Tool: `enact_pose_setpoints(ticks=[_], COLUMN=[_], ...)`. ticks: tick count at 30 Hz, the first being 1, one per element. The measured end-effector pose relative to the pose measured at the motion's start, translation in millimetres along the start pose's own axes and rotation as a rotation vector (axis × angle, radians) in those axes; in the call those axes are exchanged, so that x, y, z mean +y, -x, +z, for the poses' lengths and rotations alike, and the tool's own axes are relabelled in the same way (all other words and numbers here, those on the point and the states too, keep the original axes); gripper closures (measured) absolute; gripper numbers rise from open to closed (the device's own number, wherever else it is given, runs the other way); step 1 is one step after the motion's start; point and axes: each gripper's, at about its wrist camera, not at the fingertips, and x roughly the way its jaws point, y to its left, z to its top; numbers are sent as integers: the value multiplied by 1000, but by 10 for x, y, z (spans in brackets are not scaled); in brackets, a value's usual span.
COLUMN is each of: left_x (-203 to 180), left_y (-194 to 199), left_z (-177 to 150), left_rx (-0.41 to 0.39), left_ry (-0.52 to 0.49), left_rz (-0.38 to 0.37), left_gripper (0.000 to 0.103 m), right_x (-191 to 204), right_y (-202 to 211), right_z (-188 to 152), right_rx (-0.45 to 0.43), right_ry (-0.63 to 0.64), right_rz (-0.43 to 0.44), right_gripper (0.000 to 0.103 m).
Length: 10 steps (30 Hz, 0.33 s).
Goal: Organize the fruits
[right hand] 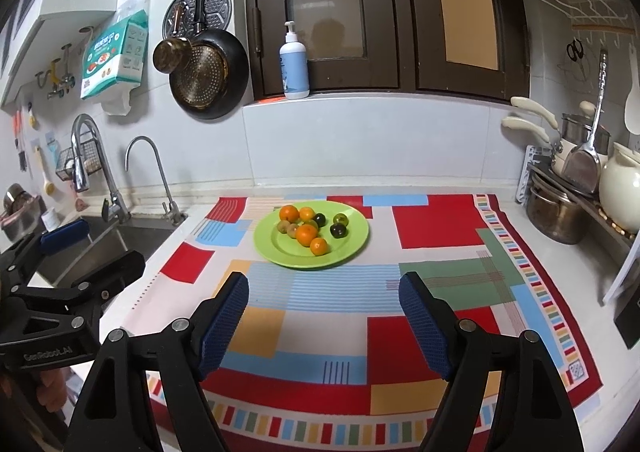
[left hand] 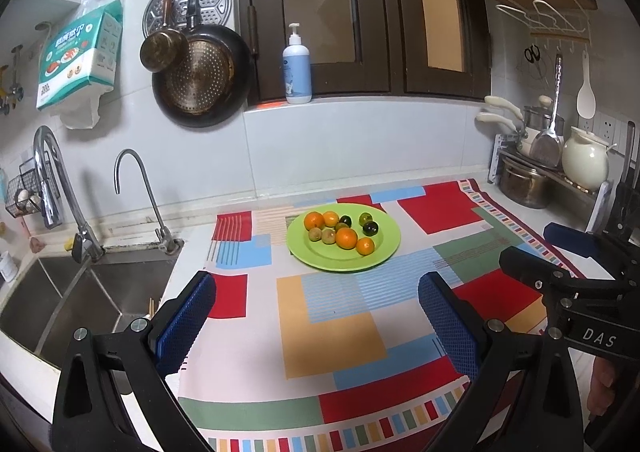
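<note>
A green plate [left hand: 384,248] [right hand: 352,244] sits at the back of a patchwork cloth [left hand: 332,336] [right hand: 332,316]. It holds several small fruits: oranges [left hand: 346,238] [right hand: 307,234], dark green ones [left hand: 370,228] [right hand: 338,230] and pale green ones [left hand: 329,236] [right hand: 283,227]. My left gripper [left hand: 316,312] is open and empty, well in front of the plate. My right gripper [right hand: 322,308] is open and empty, also short of the plate. Each gripper shows in the other view, the right one [left hand: 560,252] at the right edge, the left one [right hand: 80,248] at the left edge.
A steel sink [left hand: 80,300] [right hand: 100,248] with two taps [left hand: 52,179] lies left of the cloth. Pots and a white kettle [left hand: 584,159] [right hand: 620,191] stand on a rack at the right. A soap bottle [left hand: 297,67] stands on the sill. Pans [left hand: 200,79] hang on the wall.
</note>
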Motion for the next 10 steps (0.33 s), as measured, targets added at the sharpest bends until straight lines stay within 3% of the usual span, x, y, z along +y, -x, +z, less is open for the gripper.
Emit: enact_pose_setpoints(ticks=[10], left_x=[52], left_y=[-30], left_z=[-22], left_rx=[11], left_ry=[17], left_rz=[16], left_gripper=[0], right_x=[60], right_y=[-59], right_z=[27], right_rx=[10], right_ry=[20], right_rz=[-3], right_gripper=[25])
